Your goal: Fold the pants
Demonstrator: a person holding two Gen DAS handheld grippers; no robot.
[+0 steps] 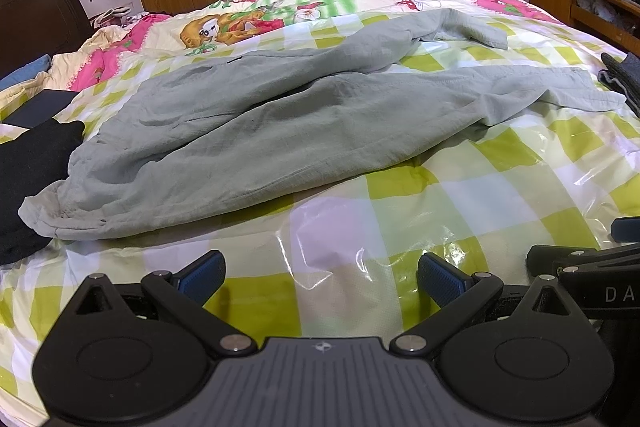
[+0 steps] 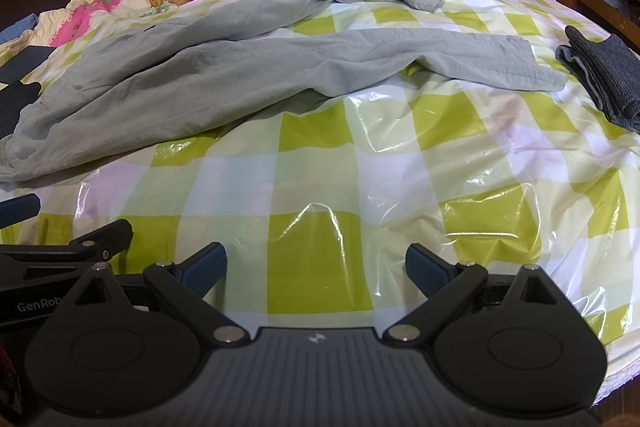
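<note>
The left gripper (image 1: 322, 277) has its jaws spread wide with nothing between them, and it hovers above the near edge of the bed (image 1: 360, 211). The right gripper (image 2: 316, 267) is the same: jaws apart, empty, low over the near edge, just beside the left one. Both blue pads (image 1: 440, 277) touch no cloth.

Beyond them the pants (image 1: 248, 131), pale grey-green, lie unfolded on the glossy green-and-white checked cover (image 2: 320, 155). The waist is toward the left edge of the bed, touching a black garment (image 1: 28, 179) there. The two legs spread apart toward the right edge. The nearer leg ends close to a dark grey folded cloth (image 2: 604, 75); the farther leg bends near the cartoon-printed quilt (image 1: 240, 23) at the far side.

In my judgement the task is at its very start: no fold is made yet and the grippers are only approaching. The next move probably calls for taking one leg, maybe at its hem and near the waist, and laying it over the other leg so that the seams meet. The thin cloth is wrinkled and the cover looks slippery, so the pinch should take only the fabric.

On writing: the right gripper's body shows "DA" in the left view, and the left gripper's body shows "GenRob" in the right view, both cut off by the frame. No label on the pants can be read.
</note>
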